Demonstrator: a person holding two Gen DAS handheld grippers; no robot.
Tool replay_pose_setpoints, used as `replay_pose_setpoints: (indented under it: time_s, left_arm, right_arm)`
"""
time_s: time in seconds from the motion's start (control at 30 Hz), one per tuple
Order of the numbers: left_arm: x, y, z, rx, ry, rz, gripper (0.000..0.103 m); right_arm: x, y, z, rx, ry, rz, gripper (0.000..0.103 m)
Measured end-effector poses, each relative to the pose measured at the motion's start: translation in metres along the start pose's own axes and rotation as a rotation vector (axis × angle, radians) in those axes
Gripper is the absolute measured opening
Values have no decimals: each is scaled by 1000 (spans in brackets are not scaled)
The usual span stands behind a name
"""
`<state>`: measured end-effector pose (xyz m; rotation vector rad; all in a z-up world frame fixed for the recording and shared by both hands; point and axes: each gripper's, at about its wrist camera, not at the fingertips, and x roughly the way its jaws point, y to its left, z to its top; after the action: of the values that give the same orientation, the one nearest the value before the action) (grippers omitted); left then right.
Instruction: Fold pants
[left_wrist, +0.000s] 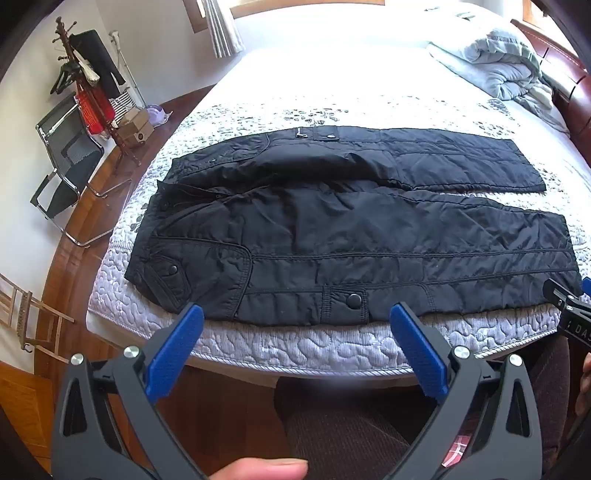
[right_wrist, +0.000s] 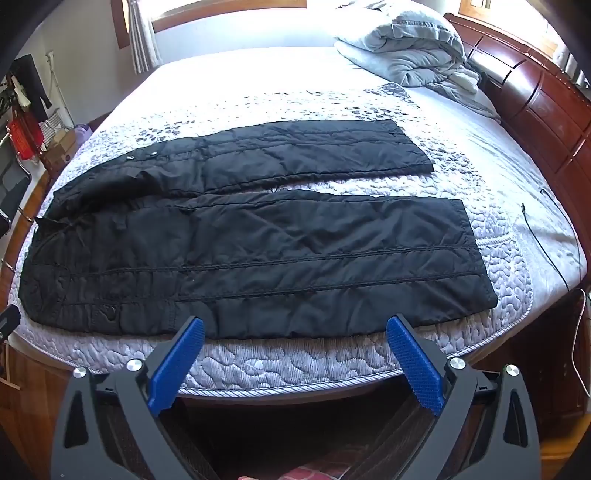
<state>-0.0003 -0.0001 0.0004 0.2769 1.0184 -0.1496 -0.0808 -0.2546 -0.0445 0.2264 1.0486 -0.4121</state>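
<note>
The pants (left_wrist: 332, 229) lie spread flat on the bed (left_wrist: 295, 343) just beyond both sets of fingers, left gripper (left_wrist: 295, 328) and right gripper (right_wrist: 295, 339) wide apart and empty, so folding seems unstarted; next, each must reach the near leg's edge.

Black pants (left_wrist: 332, 229), white pebble-quilted mattress (left_wrist: 295, 343), blue claw pads (right_wrist: 177, 365), grey duvet (right_wrist: 406, 51)

Pants: we see black quilted pants (left_wrist: 332, 229) spread flat on the white quilted mattress (left_wrist: 295, 343).
Left gripper (left_wrist: 295, 321): blue-padded jaws wide apart (nothing between them).
</note>
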Motion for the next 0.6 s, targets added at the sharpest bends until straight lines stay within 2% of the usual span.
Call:
replay_pose_setpoints:
  time_s: [0.6]
  left_arm:
    - [1,1,0,-2,1,4,101]
  right_arm:
    - [6,0,-1,-3,14,5,100]
